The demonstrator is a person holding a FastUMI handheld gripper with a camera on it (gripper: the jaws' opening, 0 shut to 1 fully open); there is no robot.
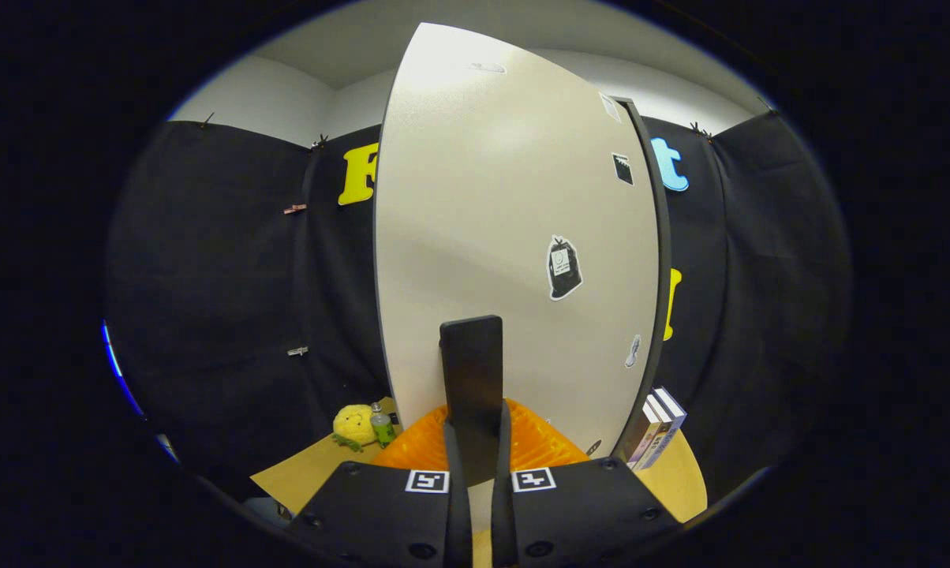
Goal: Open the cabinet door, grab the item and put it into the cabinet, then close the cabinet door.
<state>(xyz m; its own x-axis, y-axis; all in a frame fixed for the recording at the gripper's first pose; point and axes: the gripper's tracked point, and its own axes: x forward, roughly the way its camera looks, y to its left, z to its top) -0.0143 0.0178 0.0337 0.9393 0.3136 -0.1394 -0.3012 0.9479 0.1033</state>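
The white cabinet door (506,237) stands close in front of me, with several stickers on its face and a dark edge down its right side. A dark upright handle (471,371) sticks out from the door's lower part and runs down between my fingers. My gripper (475,446) is shut on this handle, one finger on each side of it. To the left of the cabinet, on the wooden table (309,473), sit a yellow plush toy (354,424) and a small green bottle (382,428). I cannot tell from here whether the door is ajar.
A few books (658,430) stand upright against the cabinet's right side on the table. Black cloth walls enclose the booth on the left, behind and on the right. The table's near left corner lies just left of my fingers.
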